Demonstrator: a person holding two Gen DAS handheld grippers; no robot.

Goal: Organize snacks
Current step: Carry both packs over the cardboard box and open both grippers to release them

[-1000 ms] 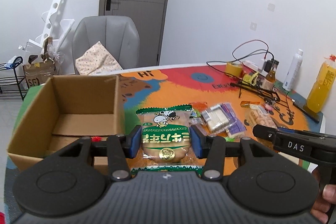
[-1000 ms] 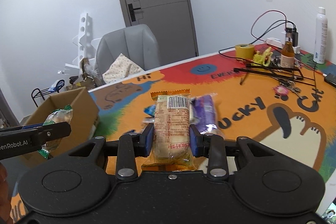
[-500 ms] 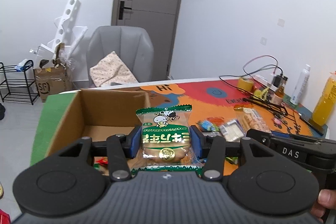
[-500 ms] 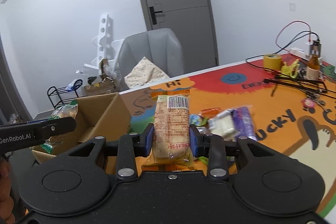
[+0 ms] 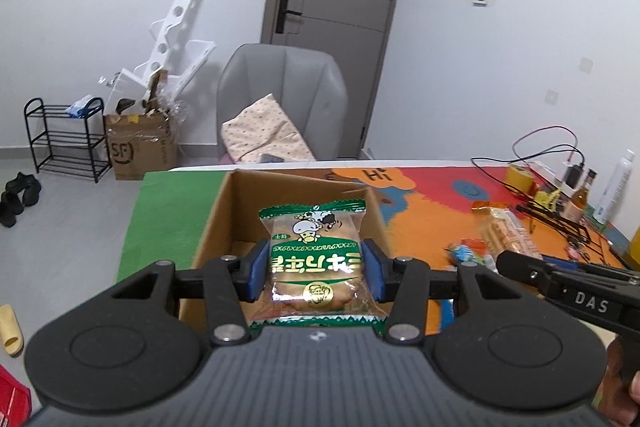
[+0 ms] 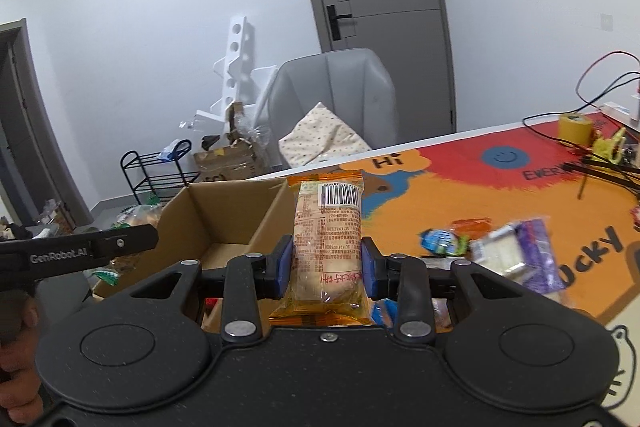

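My left gripper (image 5: 315, 273) is shut on a green-and-clear snack packet (image 5: 314, 259) with a cartoon cow, held above the open cardboard box (image 5: 218, 215). My right gripper (image 6: 326, 267) is shut on an orange-wrapped snack packet (image 6: 328, 227) with a barcode, held just right of the box (image 6: 224, 211) above its right wall. The right gripper and its packet (image 5: 506, 233) show at the right of the left wrist view. The left gripper's body (image 6: 80, 251) shows at the left of the right wrist view. Loose snacks (image 6: 512, 251) lie on the colourful mat.
The colourful mat (image 6: 460, 195) covers the table. Cables, a yellow tape roll (image 6: 574, 127), bottles (image 5: 612, 187) and a black frame sit at the far right. A grey chair (image 5: 280, 99) with a cushion stands behind the table. A shoe rack (image 5: 64, 139) stands on the floor.
Both grippers have moved left with their packets. The left one now sits over the box opening and the right one has come up beside the box.
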